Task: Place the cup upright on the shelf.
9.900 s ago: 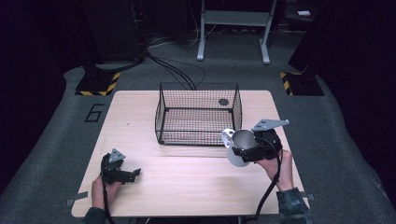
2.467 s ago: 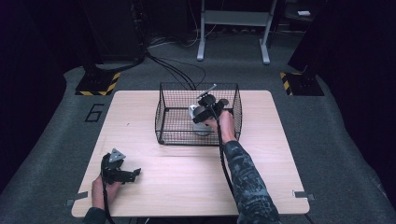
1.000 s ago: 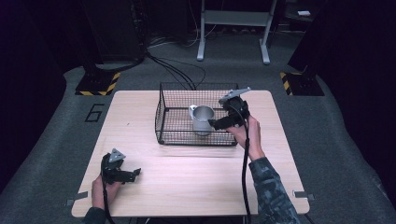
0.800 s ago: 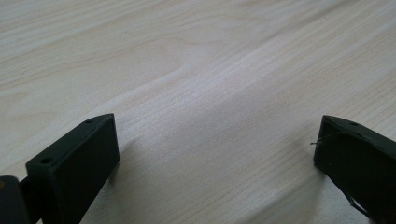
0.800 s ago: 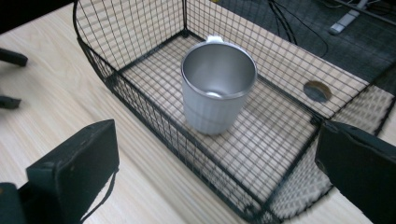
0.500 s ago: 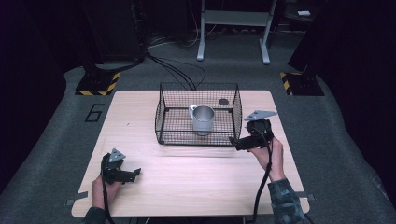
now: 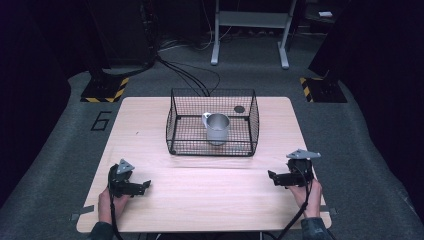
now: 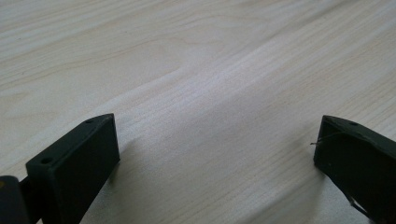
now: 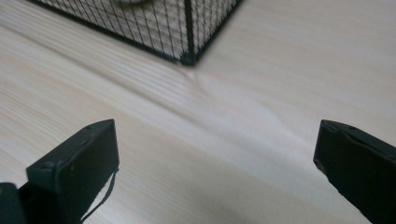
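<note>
right gripper: jaws apart, empty, low over counter near right, likely parked | left gripper: jaws apart, empty, near left | cup: upright inside basket, far centre, seemingly delivered there

left gripper: black, grey three-cornered plate, black cable | right gripper: same | right sleeve: camouflage

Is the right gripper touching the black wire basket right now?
Apart. In the high view the right gripper sits near the table's front edge, with bare wood between it and the black wire basket; its jaws stand open and empty.
</note>
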Tool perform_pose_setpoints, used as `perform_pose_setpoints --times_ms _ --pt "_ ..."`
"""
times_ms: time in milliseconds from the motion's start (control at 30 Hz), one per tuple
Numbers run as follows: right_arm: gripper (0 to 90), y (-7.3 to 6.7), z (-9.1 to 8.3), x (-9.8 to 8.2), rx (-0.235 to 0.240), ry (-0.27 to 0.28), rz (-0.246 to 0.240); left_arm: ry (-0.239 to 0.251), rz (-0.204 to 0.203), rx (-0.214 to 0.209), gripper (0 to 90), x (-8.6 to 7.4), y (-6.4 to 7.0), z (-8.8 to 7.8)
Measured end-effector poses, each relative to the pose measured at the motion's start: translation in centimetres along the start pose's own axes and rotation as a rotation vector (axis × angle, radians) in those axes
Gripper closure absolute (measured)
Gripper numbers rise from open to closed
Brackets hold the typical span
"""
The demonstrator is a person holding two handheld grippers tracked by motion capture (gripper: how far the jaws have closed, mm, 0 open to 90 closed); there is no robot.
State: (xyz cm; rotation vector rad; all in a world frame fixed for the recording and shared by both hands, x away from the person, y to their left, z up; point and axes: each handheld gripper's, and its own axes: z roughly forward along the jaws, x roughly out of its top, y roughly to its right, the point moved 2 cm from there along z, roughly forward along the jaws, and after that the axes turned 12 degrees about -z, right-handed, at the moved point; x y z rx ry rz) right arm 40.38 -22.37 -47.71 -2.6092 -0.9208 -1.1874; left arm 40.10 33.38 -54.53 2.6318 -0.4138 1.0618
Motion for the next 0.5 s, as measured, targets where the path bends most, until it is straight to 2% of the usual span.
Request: perform_pose_setpoints --times_ms 133,233,367,500 --pt "0.0 0.4 1.4 -3.6 -0.025 -0.052 0.047 -0.002 0.001 -0.001 0.0 0.0 0.0 0.0" --pt "0.0 0.7 2.0 -5.8 -0.037 -0.058 0.076 0.001 0.0 0.0 0.0 0.0 0.0 0.0" --pt "0.0 0.8 2.3 -6.9 -0.083 -0.067 0.071 0.001 0.0 0.0 0.0 0.0 0.0 0.0" --pt "0.0 0.9 2.2 -7.3 -0.094 -0.041 0.066 0.002 0.0 0.001 0.0 0.0 0.0 0.0"
